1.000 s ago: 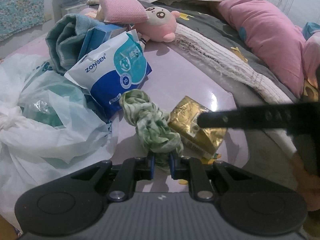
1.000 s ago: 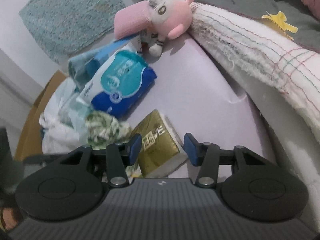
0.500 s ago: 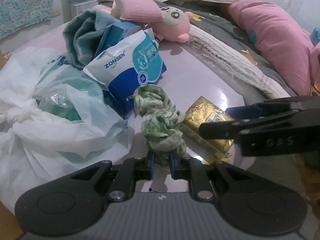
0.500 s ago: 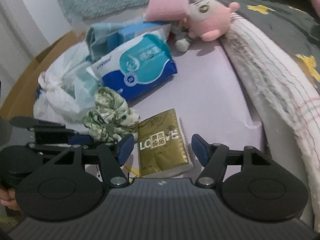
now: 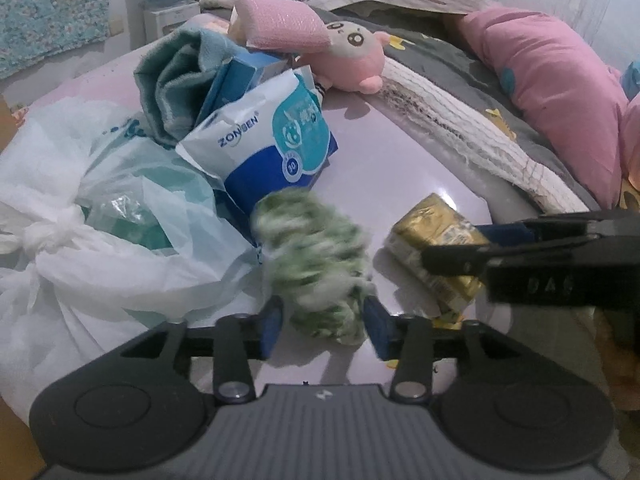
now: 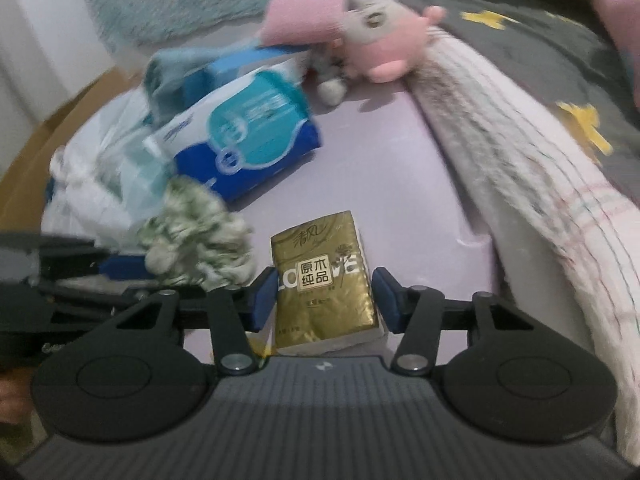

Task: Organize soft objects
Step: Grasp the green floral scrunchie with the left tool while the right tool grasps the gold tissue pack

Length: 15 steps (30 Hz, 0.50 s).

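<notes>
A green-and-white scrunchie [image 5: 316, 264] lies blurred on the lilac sheet [image 5: 400, 160], between the jaws of my left gripper [image 5: 326, 330]. Those jaws are opening and their blue pads stand clear of the cloth. A gold tissue pack [image 6: 320, 276] lies flat just right of the scrunchie [image 6: 196, 240]. My right gripper [image 6: 325, 300] straddles it; its jaws are closing and both pads touch the pack's long sides. In the left wrist view, the right gripper's fingers [image 5: 460, 258] reach in from the right over the gold pack [image 5: 428, 224].
A blue-and-white wipes pack [image 5: 272, 148], a teal towel [image 5: 172, 92] and a knotted white plastic bag [image 5: 80, 220] crowd the left. A pink plush [image 5: 352, 60] sits at the back. A fringed blanket [image 5: 460, 136] and pink pillow [image 5: 560, 92] line the right.
My left jaws have parted and let go of the scrunchie, which has sprung wider. My right gripper rolled square to the gold pack, opened wider, then narrowed onto its sides.
</notes>
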Each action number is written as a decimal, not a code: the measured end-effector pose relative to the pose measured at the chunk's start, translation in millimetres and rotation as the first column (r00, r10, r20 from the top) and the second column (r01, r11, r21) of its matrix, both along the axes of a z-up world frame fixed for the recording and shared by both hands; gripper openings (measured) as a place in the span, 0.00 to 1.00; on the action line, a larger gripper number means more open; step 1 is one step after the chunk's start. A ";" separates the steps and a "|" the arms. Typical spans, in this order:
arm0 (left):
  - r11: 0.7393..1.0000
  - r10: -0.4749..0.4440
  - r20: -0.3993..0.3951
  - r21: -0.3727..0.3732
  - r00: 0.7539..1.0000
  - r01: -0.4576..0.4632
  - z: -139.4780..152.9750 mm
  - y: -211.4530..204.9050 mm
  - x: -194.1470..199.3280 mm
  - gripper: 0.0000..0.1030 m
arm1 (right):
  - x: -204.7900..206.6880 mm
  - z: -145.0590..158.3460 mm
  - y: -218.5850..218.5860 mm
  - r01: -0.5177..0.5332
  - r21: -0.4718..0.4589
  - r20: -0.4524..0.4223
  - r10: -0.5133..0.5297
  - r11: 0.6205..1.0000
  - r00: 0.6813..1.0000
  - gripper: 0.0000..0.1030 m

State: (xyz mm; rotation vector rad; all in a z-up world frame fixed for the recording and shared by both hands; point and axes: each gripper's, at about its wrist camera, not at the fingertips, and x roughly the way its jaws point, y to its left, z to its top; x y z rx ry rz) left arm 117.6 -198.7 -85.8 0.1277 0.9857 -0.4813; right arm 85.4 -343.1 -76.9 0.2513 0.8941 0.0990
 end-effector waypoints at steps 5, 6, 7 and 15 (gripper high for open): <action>0.999 -0.040 0.053 0.020 0.998 0.039 9.9 -5.3 -6.1 0.69 | -7.3 -0.7 -22.4 0.082 0.103 0.010 -0.084 0.991 0.996 0.49; 0.999 -0.044 0.065 0.031 0.997 0.042 10.8 -7.4 -6.4 0.71 | -8.5 -1.4 -24.9 0.087 0.124 0.008 -0.089 0.988 0.996 0.49; 0.998 -0.047 0.078 0.044 0.996 0.043 11.5 -9.6 -6.5 0.72 | -9.7 -2.1 -26.2 0.089 0.141 0.009 -0.091 0.986 0.996 0.49; 0.987 -0.063 0.053 0.152 0.997 0.055 -1.1 -31.6 10.6 0.77 | -10.2 -6.6 -23.5 0.086 0.191 0.007 -0.089 0.978 0.996 0.49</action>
